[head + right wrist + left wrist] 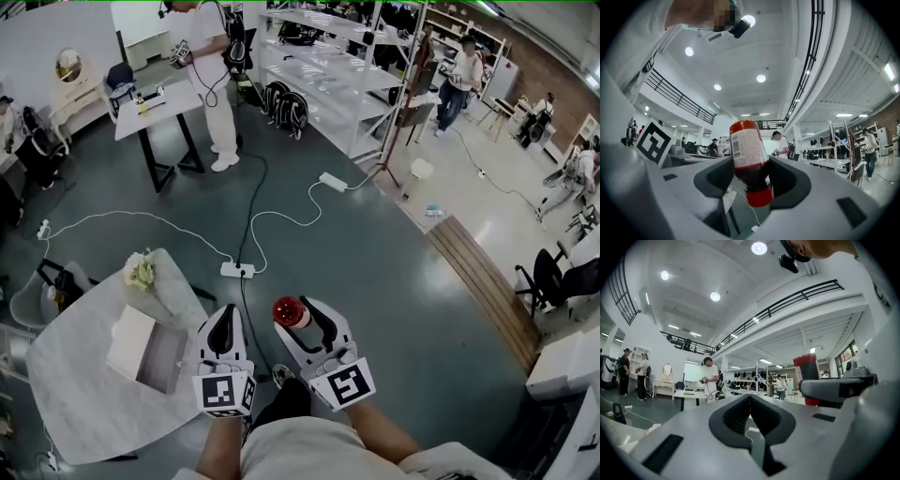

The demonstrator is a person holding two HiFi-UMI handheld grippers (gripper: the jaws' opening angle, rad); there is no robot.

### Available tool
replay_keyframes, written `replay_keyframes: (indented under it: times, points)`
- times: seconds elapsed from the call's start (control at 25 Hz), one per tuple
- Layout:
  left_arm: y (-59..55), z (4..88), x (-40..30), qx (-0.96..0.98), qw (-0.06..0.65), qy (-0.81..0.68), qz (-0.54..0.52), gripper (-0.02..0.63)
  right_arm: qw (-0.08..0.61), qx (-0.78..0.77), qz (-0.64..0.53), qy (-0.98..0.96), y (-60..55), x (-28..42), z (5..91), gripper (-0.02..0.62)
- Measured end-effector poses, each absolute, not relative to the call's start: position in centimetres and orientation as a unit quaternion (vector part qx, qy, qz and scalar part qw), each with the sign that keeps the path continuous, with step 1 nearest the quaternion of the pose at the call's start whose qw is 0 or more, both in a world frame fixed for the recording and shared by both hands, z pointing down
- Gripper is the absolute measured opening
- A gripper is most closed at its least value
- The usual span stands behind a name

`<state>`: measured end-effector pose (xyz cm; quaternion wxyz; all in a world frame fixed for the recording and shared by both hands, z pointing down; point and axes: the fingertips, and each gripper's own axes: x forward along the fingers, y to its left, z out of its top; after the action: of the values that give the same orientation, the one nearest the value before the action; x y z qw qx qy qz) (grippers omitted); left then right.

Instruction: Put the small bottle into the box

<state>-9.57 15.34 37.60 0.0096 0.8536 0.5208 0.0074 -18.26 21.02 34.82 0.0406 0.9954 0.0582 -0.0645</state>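
Red-brown small bottle point(748, 152) with white label, red cap, clamped between right gripper point(751, 174) jaws. Left gripper point(750, 401) jaws pressed together, empty. Open white box point(141, 352) on pale table point(75, 403), near left gripper.

Pale tabletop point(75, 412), two things on it.
An open box point(145, 349) sits near its right edge; what looks like a bunch of white flowers point(141, 271) lies at the far edge.

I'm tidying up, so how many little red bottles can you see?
1. The small red bottle with a white label is gripped in the right gripper, off to the right of the round white table. More may be hidden elsewhere.
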Motion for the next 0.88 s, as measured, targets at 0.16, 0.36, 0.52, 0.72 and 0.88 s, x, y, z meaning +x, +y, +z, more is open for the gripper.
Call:
replay_keyframes:
  times: [0.16,0.36,0.52,0.72,0.88]
  points:
    - [17.4,37.6,-3.4,0.866,0.018,0.5,0.012,0.023,0.058,0.997,-0.051,0.024,23.3,-11.7,34.5,0.244]
    - [16.3,37.8,3.3,0.89,0.027,0.455,0.009,0.023,0.068,0.996,-0.047,-0.031,23.4,-4.2,34.8,0.244]
    - [13.0,38.8,6.8,0.914,0.033,0.404,0.023,0.023,0.06,0.993,-0.035,-0.092,20.9,0.7,35.6,0.244]
    - [7.5,39.7,9.5,0.946,0.04,0.322,0.03,0.023,0.066,0.978,-0.022,-0.196,15.5,5.8,36.5,0.244]
    - [3.3,40.4,12.2,0.966,0.035,0.255,0.037,0.023,0.045,0.962,-0.031,-0.266,11.6,9.9,36.7,0.244]
